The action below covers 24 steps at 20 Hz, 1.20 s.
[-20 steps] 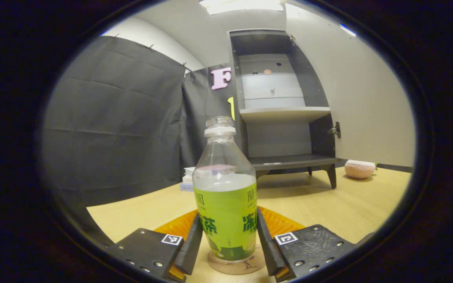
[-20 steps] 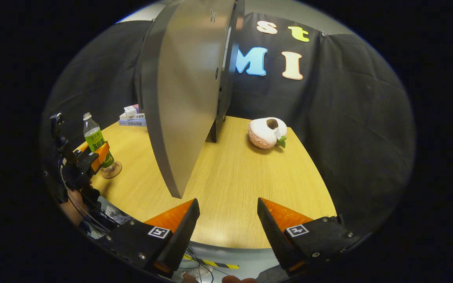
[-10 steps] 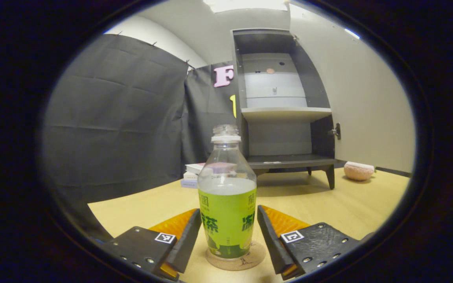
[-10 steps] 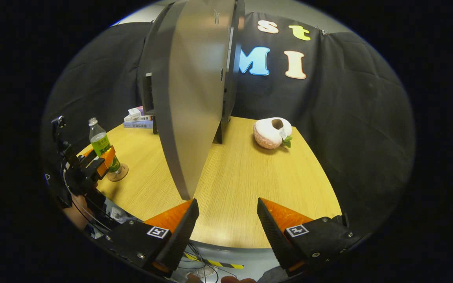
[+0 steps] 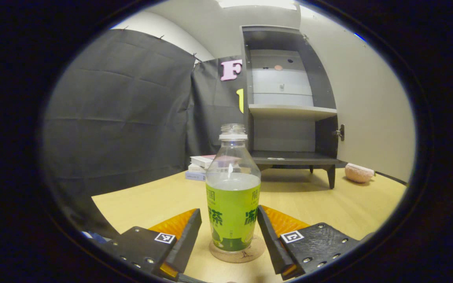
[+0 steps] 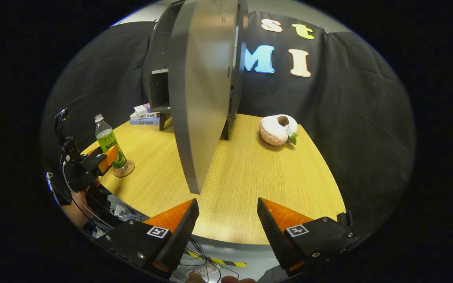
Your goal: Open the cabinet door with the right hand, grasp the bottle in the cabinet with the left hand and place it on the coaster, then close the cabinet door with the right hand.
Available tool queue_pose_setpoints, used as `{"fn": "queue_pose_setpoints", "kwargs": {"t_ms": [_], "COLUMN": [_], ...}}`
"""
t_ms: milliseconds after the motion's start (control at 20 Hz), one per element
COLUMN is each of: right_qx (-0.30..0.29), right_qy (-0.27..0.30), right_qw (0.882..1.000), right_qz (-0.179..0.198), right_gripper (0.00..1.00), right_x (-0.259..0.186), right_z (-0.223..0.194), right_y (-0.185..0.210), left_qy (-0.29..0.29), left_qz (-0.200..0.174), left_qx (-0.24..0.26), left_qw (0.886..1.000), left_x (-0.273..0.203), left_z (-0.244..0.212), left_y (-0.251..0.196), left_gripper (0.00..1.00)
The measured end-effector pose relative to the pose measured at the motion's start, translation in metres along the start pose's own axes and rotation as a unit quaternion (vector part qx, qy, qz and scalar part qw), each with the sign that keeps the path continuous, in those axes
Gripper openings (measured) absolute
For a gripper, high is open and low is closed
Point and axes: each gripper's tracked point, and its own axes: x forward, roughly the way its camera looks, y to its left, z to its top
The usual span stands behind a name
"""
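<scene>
A clear bottle [image 5: 232,196] with a green label stands upright on a round cork coaster [image 5: 237,254] on the wooden table. My left gripper [image 5: 228,210] is open; its fingers flank the bottle's lower part with a gap on each side. Behind the bottle is the dark cabinet [image 5: 289,157], its shelves bare and its pale door [image 5: 368,110] swung wide. In the right gripper view my right gripper [image 6: 227,202] is open and holds nothing, near the table's front edge and facing the door [image 6: 203,98] edge-on. The bottle [image 6: 110,143], coaster [image 6: 126,173] and left gripper [image 6: 100,157] show at far left.
A small stack of books [image 5: 203,167] lies left of the cabinet. A pink plush toy [image 6: 277,129] sits on the table to the right of the door. A hand [image 6: 73,204] holds the left gripper. Cables hang below the table's front edge [image 6: 226,245].
The left gripper has drawn back from the bottle, which stays standing on the coaster. The right gripper has shifted a little, still open, so more of the cabinet's inside shows.
</scene>
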Motion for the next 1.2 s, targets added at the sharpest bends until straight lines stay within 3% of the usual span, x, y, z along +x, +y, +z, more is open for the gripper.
{"fn": "queue_pose_setpoints", "kwargs": {"t_ms": [200, 250, 300, 550, 700, 800, 950, 1000, 1200], "right_qx": [0.014, 0.016, 0.015, 0.017, 0.028, 0.033, 0.047, 0.047, 0.033], "right_qy": [-0.006, -0.009, -0.013, -0.016, -0.02, -0.028, -0.052, -0.064, -0.145], "right_qw": [1.0, 1.0, 1.0, 1.0, 0.999, 0.999, 0.997, 0.996, 0.987], "right_qz": [-0.006, -0.004, -0.003, 0.0, -0.007, -0.014, -0.023, -0.031, -0.055], "right_gripper": [0.92, 0.92, 0.92, 0.92, 0.92, 0.92, 0.92, 0.93, 0.92], "right_x": [-0.003, -0.004, -0.004, -0.01, -0.017, -0.022, -0.032, -0.037, -0.063], "right_z": [0.002, 0.003, 0.005, 0.005, 0.01, 0.018, 0.039, 0.048, 0.114], "right_y": [-0.006, -0.006, -0.006, -0.01, -0.019, -0.027, -0.039, -0.045, -0.062], "left_qy": [0.002, 0.002, 0.005, 0.003, -0.009, -0.016, -0.051, -0.06, -0.067], "left_qz": [-0.022, -0.025, -0.024, -0.027, -0.046, -0.06, -0.08, -0.088, -0.114], "left_qx": [-0.006, -0.005, -0.006, -0.005, 0.009, 0.017, 0.032, 0.031, 0.007], "left_qw": [1.0, 1.0, 1.0, 1.0, 0.999, 0.998, 0.995, 0.994, 0.991], "left_x": [-0.019, -0.023, -0.025, -0.056, -0.068, -0.075, -0.08, -0.081, -0.078], "left_z": [0.018, 0.02, 0.021, 0.045, 0.086, 0.117, 0.182, 0.2, 0.258], "left_y": [-0.004, -0.005, -0.004, -0.008, -0.017, -0.025, -0.036, -0.041, -0.046], "left_gripper": [0.84, 0.84, 0.78, 0.82, 0.85, 0.82, 0.84, 0.81, 0.84]}}
